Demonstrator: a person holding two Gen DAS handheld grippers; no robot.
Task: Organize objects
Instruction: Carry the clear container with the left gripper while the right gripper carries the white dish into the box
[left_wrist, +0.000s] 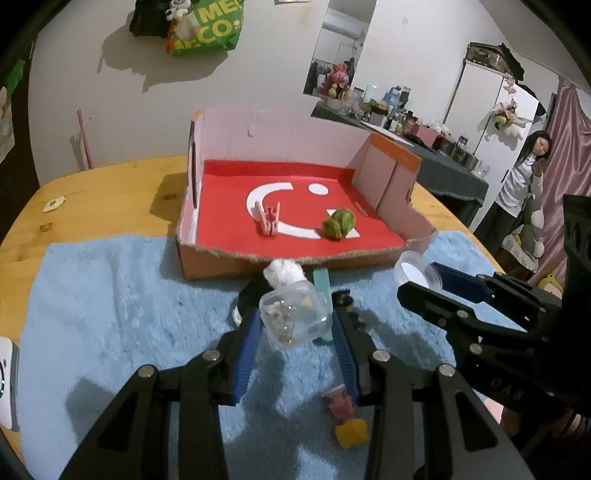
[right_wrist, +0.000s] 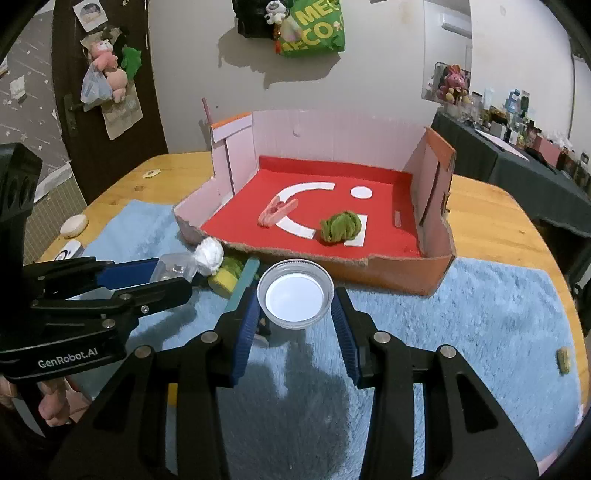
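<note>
Your left tool (left_wrist: 297, 325) clamps clear plastic jar (left_wrist: 294, 318), rounded-square, mouth tipped toward you, small bits inside. Your right tool (right_wrist: 295, 306) clamps round ribbed lid (right_wrist: 295, 293), white inside facing up. Both held above fluffy blue mat (right_wrist: 461, 314), just before torn cardboard box (right_wrist: 406, 275) with red floor.

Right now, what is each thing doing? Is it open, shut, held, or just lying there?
left gripper: jaws shut on the jar.
clear jar: lid off, held, small bits inside.
right gripper: jaws shut on the lid.
lid: off the jar, held hollow side up.
cardboard box: open-topped, front wall torn low.
pink clothespin: lying in the box.
green wad: lying in the box.
</note>
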